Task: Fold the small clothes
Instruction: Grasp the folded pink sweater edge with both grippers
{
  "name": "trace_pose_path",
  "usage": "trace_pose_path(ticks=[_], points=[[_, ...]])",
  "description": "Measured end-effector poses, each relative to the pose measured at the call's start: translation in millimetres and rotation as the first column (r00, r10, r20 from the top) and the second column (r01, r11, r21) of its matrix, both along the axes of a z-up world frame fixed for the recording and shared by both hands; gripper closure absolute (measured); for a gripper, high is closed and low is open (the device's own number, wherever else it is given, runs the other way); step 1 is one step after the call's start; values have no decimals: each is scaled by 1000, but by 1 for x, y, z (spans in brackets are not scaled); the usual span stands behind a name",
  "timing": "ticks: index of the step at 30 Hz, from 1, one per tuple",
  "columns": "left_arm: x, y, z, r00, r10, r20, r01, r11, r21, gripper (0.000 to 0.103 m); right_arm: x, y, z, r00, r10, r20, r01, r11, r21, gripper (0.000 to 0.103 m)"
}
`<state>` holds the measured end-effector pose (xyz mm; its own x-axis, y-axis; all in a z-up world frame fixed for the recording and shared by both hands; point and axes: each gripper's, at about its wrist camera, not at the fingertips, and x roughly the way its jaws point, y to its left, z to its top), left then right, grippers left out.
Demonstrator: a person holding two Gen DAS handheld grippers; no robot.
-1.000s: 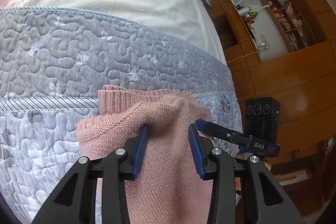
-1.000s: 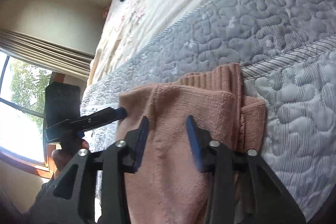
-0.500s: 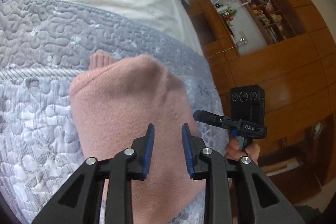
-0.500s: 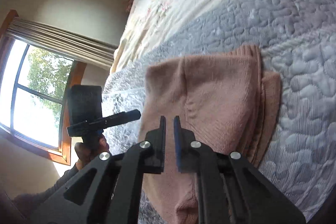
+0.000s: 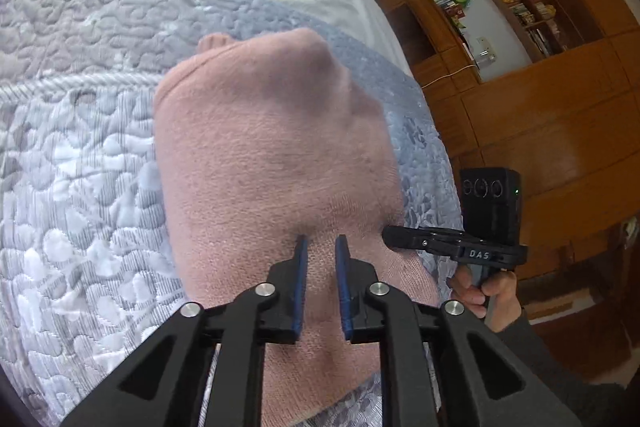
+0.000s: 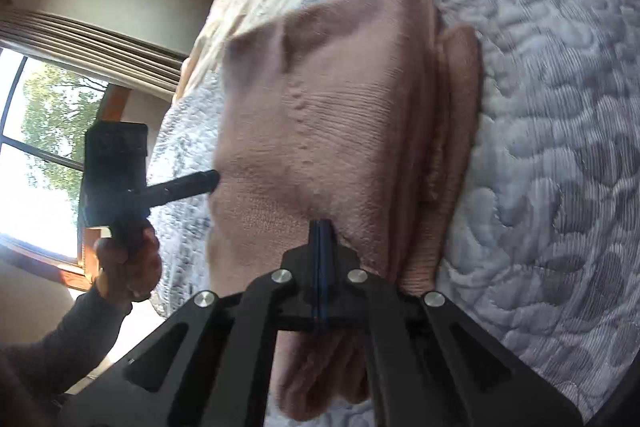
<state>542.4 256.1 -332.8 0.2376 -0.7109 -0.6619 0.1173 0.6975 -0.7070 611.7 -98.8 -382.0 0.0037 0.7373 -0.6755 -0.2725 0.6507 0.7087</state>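
The pink knit sweater [image 5: 276,163] is lying folded into a thick rectangle on the grey quilted bedspread [image 5: 80,187], close to the side edge of the bed, its layers stacked along one side. The left gripper [image 5: 321,247] is pressing into the near end of the bundle with its fingers [image 5: 301,267] a little apart, knit showing in the gap; whether they are pinching it, I cannot tell. The right gripper [image 6: 321,227] is resting on the sweater [image 6: 320,115] with its fingers [image 6: 321,247] together, seemingly nipping the top layer, probably so both ends move as one. A person's hand [image 6: 128,259] is gripping each handle.
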Motion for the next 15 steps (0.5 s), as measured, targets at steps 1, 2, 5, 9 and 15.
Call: trace_pose_path(ticks=[1, 2, 5, 9, 15], points=[[0, 2, -6, 1000, 11, -17, -11, 1000, -9, 101, 1, -8, -4, 999, -33, -24, 33, 999, 22, 103], [-1, 4, -7, 999, 27, -22, -27, 999, -20, 101, 0, -13, 1, 998, -57, -15, 58, 998, 22, 103], [-16, 7, 12, 999, 30, 18, -29, 998, -56, 81, -6, -11, 29, 998, -51, 29, 49, 997, 66, 103], [-39, 9, 7, 1000, 19, 4, -19, 999, -35, 71, -26, 6, 23, 999, 31, 19, -32, 998, 50, 102], [-75, 47, 9, 995, 96, -20, -96, 994, -56, 45, -21, -30, 6, 997, -66, -39, 67, 997, 35, 103]])
